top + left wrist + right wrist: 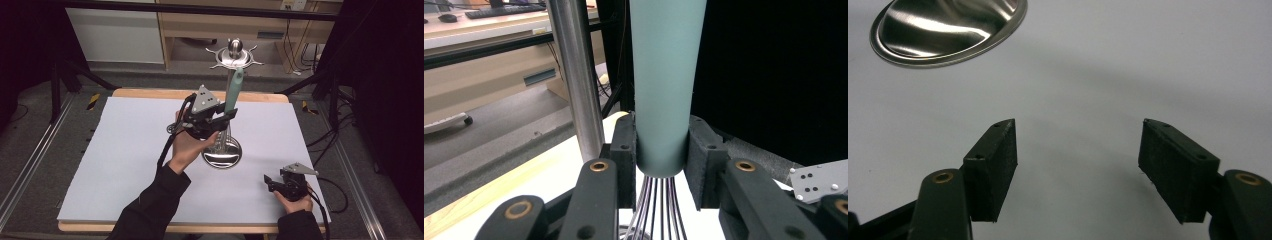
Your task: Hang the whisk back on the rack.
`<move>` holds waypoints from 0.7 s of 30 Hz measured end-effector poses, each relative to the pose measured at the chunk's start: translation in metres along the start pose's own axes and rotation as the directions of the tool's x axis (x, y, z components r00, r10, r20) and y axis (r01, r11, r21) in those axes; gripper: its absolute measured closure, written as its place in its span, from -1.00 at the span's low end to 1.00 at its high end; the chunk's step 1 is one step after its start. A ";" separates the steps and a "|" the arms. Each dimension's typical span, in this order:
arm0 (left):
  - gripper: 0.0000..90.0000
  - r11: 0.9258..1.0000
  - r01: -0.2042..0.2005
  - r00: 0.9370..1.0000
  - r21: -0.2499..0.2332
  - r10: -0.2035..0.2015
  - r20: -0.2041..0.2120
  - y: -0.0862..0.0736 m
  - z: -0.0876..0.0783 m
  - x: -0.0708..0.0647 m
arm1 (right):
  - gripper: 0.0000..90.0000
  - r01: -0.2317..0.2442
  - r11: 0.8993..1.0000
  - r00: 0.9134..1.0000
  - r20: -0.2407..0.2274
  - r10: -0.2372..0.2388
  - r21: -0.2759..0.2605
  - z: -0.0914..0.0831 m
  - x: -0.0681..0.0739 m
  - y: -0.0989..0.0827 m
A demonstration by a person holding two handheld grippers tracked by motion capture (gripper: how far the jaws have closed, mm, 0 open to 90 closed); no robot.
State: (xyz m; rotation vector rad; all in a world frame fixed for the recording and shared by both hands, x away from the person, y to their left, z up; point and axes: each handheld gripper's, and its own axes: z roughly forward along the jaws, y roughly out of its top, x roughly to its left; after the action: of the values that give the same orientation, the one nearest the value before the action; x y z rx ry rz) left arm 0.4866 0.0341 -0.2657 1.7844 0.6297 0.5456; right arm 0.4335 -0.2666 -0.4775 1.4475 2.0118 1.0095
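A whisk with a pale green handle [233,89] and thin wire loops [659,210] stands upright beside the steel utensil stand [231,75]. My left gripper [220,116] is shut on the lower end of that handle [664,85], both pads pressed against it. The stand's pole [576,80] rises just left of the handle, topped by a hook ring [235,56]. Its round base [222,154] rests on the white mat. My right gripper [269,181] lies low near the table's front right, open with nothing between its jaws [1078,165], the stand's base [948,30] farther off.
A white mat [125,150] covers the wooden table [150,93]. Black frame legs and cables stand on the floor at both sides. A wooden shelf unit [220,25] stands behind the table.
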 end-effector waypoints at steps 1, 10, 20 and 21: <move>0.53 1.000 -0.013 1.000 -0.001 0.013 -0.005 0.000 0.001 0.001 | -0.29 -0.001 1.000 1.000 0.000 0.001 0.001 0.000 0.000 0.000; 0.52 1.000 0.002 1.000 -0.005 -0.002 -0.011 0.000 0.005 -0.001 | -0.29 0.001 1.000 1.000 -0.001 -0.001 0.001 0.000 0.000 0.000; 0.47 1.000 0.007 1.000 0.000 -0.007 -0.015 -0.001 0.009 0.000 | -0.30 -0.001 1.000 1.000 -0.003 0.001 0.003 0.000 0.000 0.000; 0.46 1.000 0.012 1.000 0.003 -0.012 -0.012 -0.002 0.009 0.000 | -0.29 -0.001 1.000 1.000 -0.003 0.001 0.004 0.000 0.000 0.000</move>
State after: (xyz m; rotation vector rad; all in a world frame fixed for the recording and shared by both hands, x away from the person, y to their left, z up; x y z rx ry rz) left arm 0.4917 0.0281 -0.2696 1.7802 0.6499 0.5478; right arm 0.4334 -0.2664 -0.4777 1.4495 2.0161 1.0091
